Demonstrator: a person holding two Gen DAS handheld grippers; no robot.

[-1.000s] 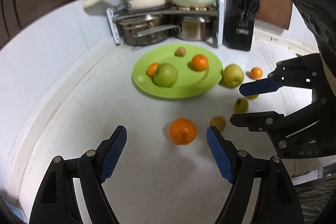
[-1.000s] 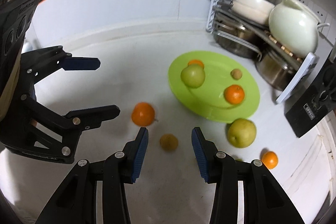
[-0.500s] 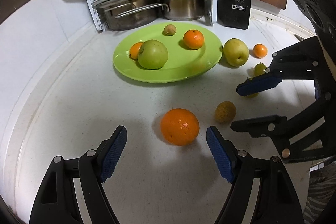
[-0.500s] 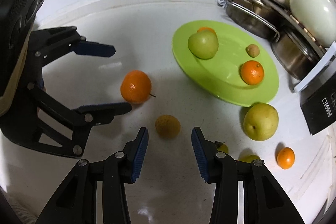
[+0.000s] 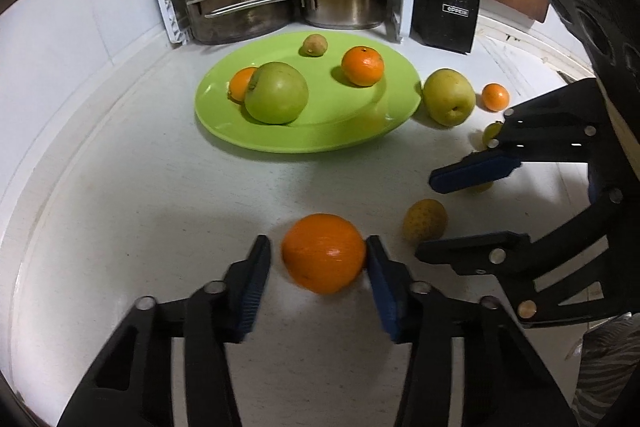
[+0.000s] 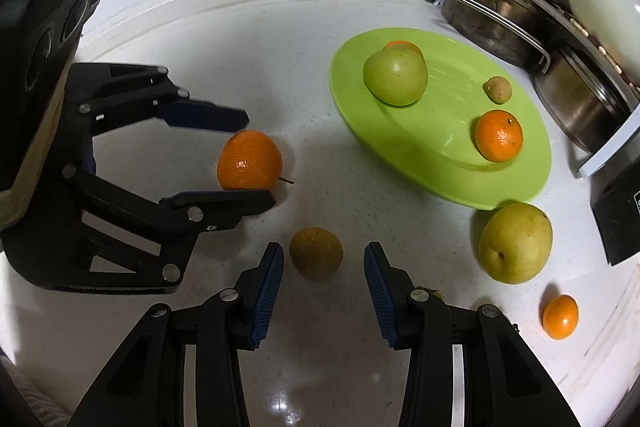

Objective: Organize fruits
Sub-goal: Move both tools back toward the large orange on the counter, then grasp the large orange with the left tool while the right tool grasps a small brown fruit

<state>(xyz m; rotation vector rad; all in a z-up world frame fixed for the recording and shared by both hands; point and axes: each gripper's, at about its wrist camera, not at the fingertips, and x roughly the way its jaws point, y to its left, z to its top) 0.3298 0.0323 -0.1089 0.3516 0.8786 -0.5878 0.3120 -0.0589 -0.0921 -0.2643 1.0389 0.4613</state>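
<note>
Orange (image 5: pixel 323 253) between closing left jaws; counter (image 5: pixel 160 211) bare leftward.

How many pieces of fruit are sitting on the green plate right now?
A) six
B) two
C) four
C: the green plate holds a green apple, an orange half hidden behind it, a second orange and a small brown fruit; the rest lie on the counter.
</note>
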